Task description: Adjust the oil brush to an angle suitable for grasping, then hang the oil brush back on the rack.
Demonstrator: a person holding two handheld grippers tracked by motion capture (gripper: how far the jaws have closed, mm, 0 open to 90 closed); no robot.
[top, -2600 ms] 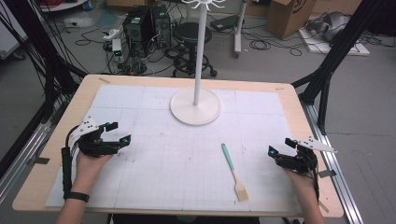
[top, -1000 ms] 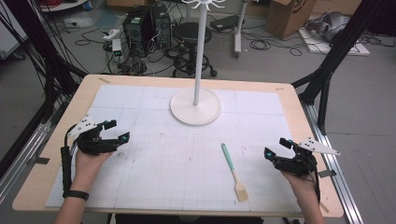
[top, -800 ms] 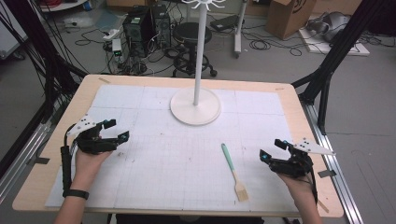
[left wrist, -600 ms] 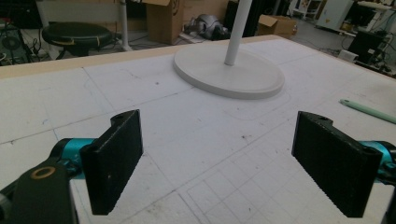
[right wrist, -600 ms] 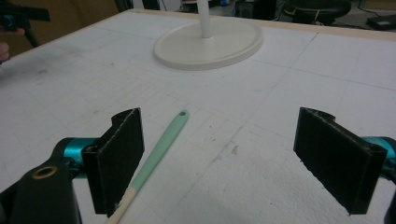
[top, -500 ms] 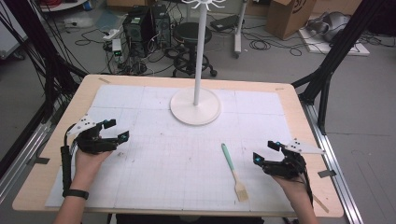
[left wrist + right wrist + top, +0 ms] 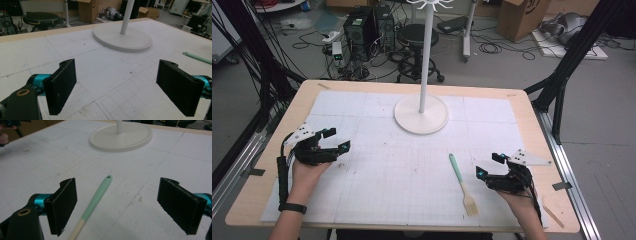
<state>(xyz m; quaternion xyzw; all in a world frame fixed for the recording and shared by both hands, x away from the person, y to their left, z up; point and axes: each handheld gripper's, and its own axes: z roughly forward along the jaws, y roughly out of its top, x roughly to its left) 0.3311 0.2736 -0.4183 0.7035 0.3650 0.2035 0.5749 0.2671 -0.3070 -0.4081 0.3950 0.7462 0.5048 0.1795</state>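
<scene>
A mint-handled brush [image 7: 462, 184] lay at lower centre-right of the high view on the white gridded mat [image 7: 377, 195], bristles toward the bottom edge. Just right of it, the right gripper [image 7: 491, 166] had its jaws spread, empty. The left gripper [image 7: 336, 140], middle left, was likewise spread. A white stand [image 7: 421, 112] stood upper centre. No writing was legible.
</scene>
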